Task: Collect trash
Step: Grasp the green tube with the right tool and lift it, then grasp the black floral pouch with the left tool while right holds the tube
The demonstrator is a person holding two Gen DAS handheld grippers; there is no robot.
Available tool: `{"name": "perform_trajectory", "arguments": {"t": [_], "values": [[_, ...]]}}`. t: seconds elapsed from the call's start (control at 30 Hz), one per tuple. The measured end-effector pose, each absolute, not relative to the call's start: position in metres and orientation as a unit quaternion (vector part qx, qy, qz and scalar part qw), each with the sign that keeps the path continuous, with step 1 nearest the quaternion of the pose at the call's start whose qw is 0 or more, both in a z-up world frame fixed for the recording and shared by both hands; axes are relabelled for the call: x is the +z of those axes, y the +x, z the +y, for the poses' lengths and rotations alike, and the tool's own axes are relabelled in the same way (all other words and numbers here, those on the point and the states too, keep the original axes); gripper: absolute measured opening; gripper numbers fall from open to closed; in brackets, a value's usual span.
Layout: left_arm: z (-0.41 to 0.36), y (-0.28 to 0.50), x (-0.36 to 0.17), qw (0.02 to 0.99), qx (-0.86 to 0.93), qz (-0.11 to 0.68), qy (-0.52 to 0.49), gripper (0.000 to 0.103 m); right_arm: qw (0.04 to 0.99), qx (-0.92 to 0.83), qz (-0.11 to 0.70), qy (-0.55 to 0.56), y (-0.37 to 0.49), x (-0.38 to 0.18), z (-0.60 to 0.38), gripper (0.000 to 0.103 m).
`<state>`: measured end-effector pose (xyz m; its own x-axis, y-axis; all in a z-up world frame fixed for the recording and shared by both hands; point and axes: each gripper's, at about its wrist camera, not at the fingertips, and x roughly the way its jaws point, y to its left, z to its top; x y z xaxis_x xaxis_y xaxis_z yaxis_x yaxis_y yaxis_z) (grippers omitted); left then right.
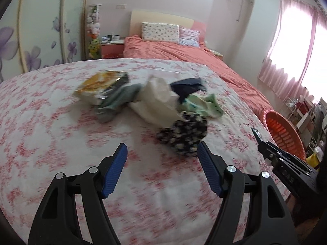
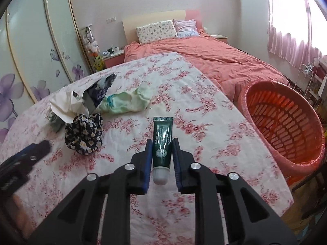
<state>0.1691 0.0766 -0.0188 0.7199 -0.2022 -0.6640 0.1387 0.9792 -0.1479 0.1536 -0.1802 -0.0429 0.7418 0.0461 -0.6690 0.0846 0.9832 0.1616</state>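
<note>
My right gripper (image 2: pixel 162 140) is shut on a dark green tube (image 2: pixel 162 140) with a white cap, held just above the floral tablecloth (image 2: pixel 204 122). My left gripper (image 1: pixel 161 145) is open with nothing between its fingers, low over the cloth and just short of a dark floral fabric bundle (image 1: pixel 184 132). Behind the bundle is a pile: a crumpled white paper bag (image 1: pixel 157 100), a yellow snack bag (image 1: pixel 102 81), a dark wrapper (image 1: pixel 188 85), a grey cloth (image 1: pixel 116 102) and a pale green cloth (image 1: pixel 206 104). An orange basket (image 2: pixel 286 126) lined with a bag stands off the table's right edge.
A bed with a coral cover (image 2: pixel 214 61) lies behind the table. A wardrobe with flower-print doors (image 2: pixel 30 61) fills the left wall. Pink curtains (image 2: pixel 290 40) and a cluttered shelf (image 1: pixel 306 110) are at the right. A nightstand (image 1: pixel 112 47) is beside the bed.
</note>
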Motion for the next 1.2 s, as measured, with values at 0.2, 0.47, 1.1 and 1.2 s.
{"name": "perform_trajectory", "arguments": {"t": [0.2,0.47,1.1,1.2], "values": [[0.052,0.195,-0.033,0.916,-0.087,0.389,-0.04,0.07,0.926,-0.005,0.362,0.106,0.152,-0.046,-0.197,0.02],[0.042,0.214,-0.049,0.903,-0.073,0.422,-0.044,0.045,0.923,-0.008,0.366,0.123,0.153,-0.053,-0.214,0.02],[0.029,0.172,-0.005,0.917,-0.15,0.366,-0.05,0.019,0.937,-0.021,0.325,0.124,0.126,-0.023,-0.232,0.02],[0.02,0.166,0.004,0.918,-0.164,0.357,-0.048,0.019,0.94,-0.025,0.315,0.126,0.12,-0.015,-0.236,0.02]]}}
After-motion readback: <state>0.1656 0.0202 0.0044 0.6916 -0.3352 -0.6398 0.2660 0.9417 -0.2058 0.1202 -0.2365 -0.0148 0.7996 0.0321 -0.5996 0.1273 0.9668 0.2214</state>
